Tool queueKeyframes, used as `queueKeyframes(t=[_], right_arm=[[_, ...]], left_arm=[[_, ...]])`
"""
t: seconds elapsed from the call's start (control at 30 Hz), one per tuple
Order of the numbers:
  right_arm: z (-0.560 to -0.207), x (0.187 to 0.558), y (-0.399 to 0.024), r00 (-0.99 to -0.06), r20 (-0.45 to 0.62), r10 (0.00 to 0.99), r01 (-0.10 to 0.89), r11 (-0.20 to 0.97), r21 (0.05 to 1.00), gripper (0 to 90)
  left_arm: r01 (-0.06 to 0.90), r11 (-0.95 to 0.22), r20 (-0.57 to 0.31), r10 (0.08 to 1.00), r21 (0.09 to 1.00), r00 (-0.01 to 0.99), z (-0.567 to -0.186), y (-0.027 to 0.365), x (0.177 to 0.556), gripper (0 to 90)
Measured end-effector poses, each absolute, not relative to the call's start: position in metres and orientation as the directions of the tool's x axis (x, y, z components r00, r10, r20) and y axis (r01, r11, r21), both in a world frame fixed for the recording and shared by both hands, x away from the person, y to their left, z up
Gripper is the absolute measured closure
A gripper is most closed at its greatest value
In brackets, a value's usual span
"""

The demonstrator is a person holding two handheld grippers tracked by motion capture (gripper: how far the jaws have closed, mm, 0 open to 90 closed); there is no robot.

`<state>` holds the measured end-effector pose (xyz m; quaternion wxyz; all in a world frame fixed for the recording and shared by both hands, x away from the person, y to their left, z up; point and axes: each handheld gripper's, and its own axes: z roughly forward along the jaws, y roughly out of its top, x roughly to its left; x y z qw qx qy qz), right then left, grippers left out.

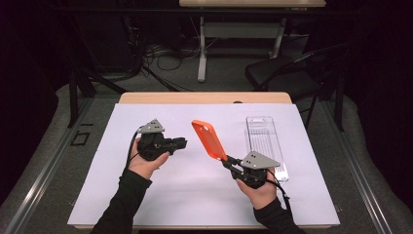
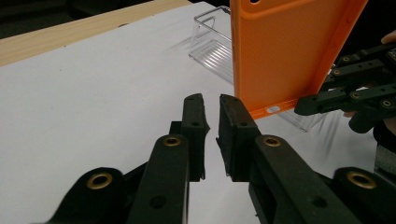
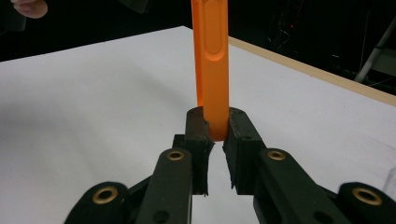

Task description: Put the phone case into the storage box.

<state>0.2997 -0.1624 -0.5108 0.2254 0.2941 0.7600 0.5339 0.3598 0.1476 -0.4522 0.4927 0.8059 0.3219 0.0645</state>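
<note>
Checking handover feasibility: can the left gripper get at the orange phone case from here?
Probably yes. The orange phone case, clamped at its lower end by the right gripper, stands just ahead of the left gripper, whose jaws are slightly parted with nothing between.

Overhead light falls brightly on the white table sheet, while the surrounding room stays dim. Soft shadows lie beneath the clear plastic tray. Gripper views are grainy; the nearest black linkages are slightly out of focus.
</note>
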Motion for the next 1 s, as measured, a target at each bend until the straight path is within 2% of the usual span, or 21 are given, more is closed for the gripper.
queueKeyframes(t=[0.23, 0.5, 0.8, 1.0], right_arm=[[-0.5127, 0.2989, -0.1612, -0.729, -0.023, 0.684, 0.207, 0.252, 0.945, 81.0], [-0.5141, 0.2993, -0.1626, -0.729, -0.001, 0.685, 0.218, 0.234, 0.947, 81.0], [-0.5151, 0.3012, -0.1637, -0.745, 0.02, 0.667, 0.224, 0.221, 0.949, 80.9], [-0.5137, 0.3031, -0.1662, -0.77, 0.045, 0.636, 0.23, 0.212, 0.95, 80.9]], left_arm=[[0.455, -0.313, -0.216, 0.574, 0.834, 0.79, -0.4545, 0.1411, 0.3575, 65.6], [0.469, -0.274, -0.257, 0.561, 0.84, 0.787, -0.455, 0.1408, 0.3588, 52.6], [0.456, -0.278, -0.259, 0.534, 0.846, 0.805, -0.4548, 0.1422, 0.3594, 47.8], [0.45, -0.261, -0.285, 0.489, 0.854, 0.824, -0.4536, 0.145, 0.3604, 40.6]])
